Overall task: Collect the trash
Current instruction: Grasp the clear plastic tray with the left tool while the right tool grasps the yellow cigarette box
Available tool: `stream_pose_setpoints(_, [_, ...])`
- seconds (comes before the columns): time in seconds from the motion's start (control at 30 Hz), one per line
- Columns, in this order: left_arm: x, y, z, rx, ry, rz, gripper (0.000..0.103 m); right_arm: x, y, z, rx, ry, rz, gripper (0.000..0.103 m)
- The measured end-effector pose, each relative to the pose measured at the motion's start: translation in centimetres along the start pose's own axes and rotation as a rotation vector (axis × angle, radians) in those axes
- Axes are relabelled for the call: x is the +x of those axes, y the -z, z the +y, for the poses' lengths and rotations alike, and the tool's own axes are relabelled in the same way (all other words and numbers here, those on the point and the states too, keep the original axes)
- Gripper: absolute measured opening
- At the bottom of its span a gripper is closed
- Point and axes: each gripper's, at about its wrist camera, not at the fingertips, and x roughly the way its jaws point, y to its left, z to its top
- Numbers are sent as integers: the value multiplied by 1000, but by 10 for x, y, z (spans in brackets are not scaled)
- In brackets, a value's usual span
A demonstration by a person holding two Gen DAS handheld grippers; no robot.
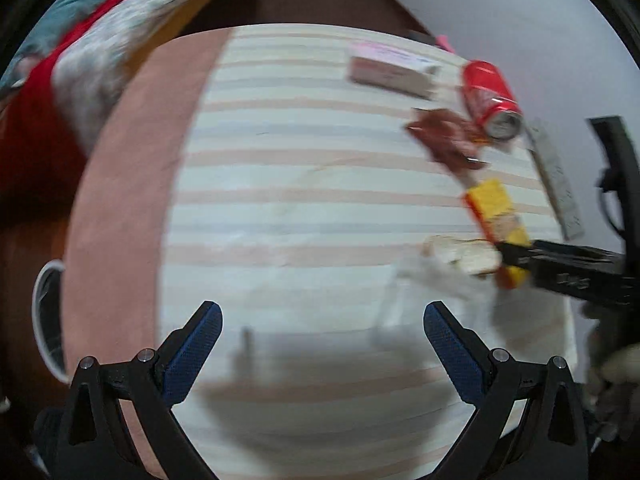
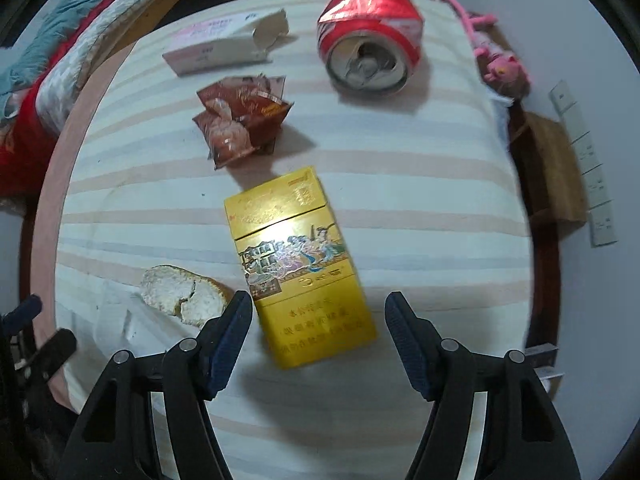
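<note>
A yellow cigarette box (image 2: pixel 296 256) lies flat on the striped cloth between the fingers of my right gripper (image 2: pixel 318 304). The jaws are open; the left pad is at the box's edge and the right one stands clear of it. Beside it lie a bitten piece of bread (image 2: pixel 184 296), a brown wrapper (image 2: pixel 240 120), a torn pink-and-white carton (image 2: pixel 224 44) and a dented red can (image 2: pixel 368 32). My left gripper (image 1: pixel 323 308) hangs open over bare cloth, left of the trash, with nothing between its fingers. The left wrist view shows the can (image 1: pixel 492 94) and yellow box (image 1: pixel 496 212) at the right.
The round table (image 1: pixel 132 184) has a pink rim. A pink toy (image 2: pixel 496 60), a brown paper bag (image 2: pixel 552 168) and a power strip (image 2: pixel 588 168) sit past its right edge. Red and teal bedding (image 1: pixel 100 40) lies behind, and a white-rimmed container (image 1: pixel 46 320) stands low on the left.
</note>
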Motion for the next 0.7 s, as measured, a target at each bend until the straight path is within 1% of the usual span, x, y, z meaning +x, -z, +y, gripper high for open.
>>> stream_pose_setpoints(0.03, [5, -1, -7, 13, 17, 5, 98, 4, 1, -3, 7, -12, 7, 67])
stream_pose_setpoints(0.07, [9, -3, -12, 29, 29, 15, 88, 1, 3, -5, 7, -11, -14, 66])
stream_pose_setpoints(0.1, [15, -6, -16, 47, 31, 29, 73, 0, 5, -7, 8, 0, -16, 65])
stream_pose_setpoints(0.2, [31, -6, -29, 97, 38, 75, 51, -7, 20, -27, 69, 21, -9, 65])
stream_pose_setpoints(0.23, [35, -6, -33, 115, 35, 86, 48, -9, 25, -34, 86, 22, 1, 65])
stream_pose_setpoints(0.27, [37, -5, -35, 124, 35, 95, 42, -10, 30, -40, 100, 19, 15, 65])
stream_pose_setpoints(0.3, [39, -4, -36, 126, 35, 104, 40, -9, 34, -44, 110, 13, 31, 65])
stream_pose_setpoints(0.33, [39, -4, -38, 127, 30, 93, 40, -9, 38, -48, 118, 1, 51, 66])
stream_pose_setpoints(0.37, [39, -4, -39, 127, 37, 94, 40, -8, 40, -51, 122, -16, 67, 68])
stream_pose_setpoints(0.4, [39, -3, -40, 126, 32, 93, 38, -7, 40, -51, 121, -28, 77, 74])
stream_pose_setpoints(0.43, [39, -3, -41, 125, 29, 90, 36, -8, 40, -50, 114, -39, 80, 75])
stream_pose_setpoints(0.47, [39, -3, -41, 122, 33, 85, 28, -10, 39, -47, 100, -34, 64, 75])
stream_pose_setpoints(0.5, [40, -2, -39, 118, 38, 81, 23, -10, 37, -45, 87, -21, 54, 75])
stream_pose_setpoints(0.53, [39, -2, -39, 113, 34, 77, 22, -11, 34, -41, 63, 9, 42, 75])
stream_pose_setpoints(0.57, [37, -1, -37, 112, 26, 72, 12, -10, 33, -38, 47, 31, 38, 75])
stream_pose_setpoints(0.6, [37, -1, -37, 112, 18, 69, 5, -9, 30, -37, 34, 54, 35, 75])
stream_pose_setpoints(0.7, [33, 2, -35, 105, -8, 52, 4, -4, 30, -30, 19, 104, 29, 75])
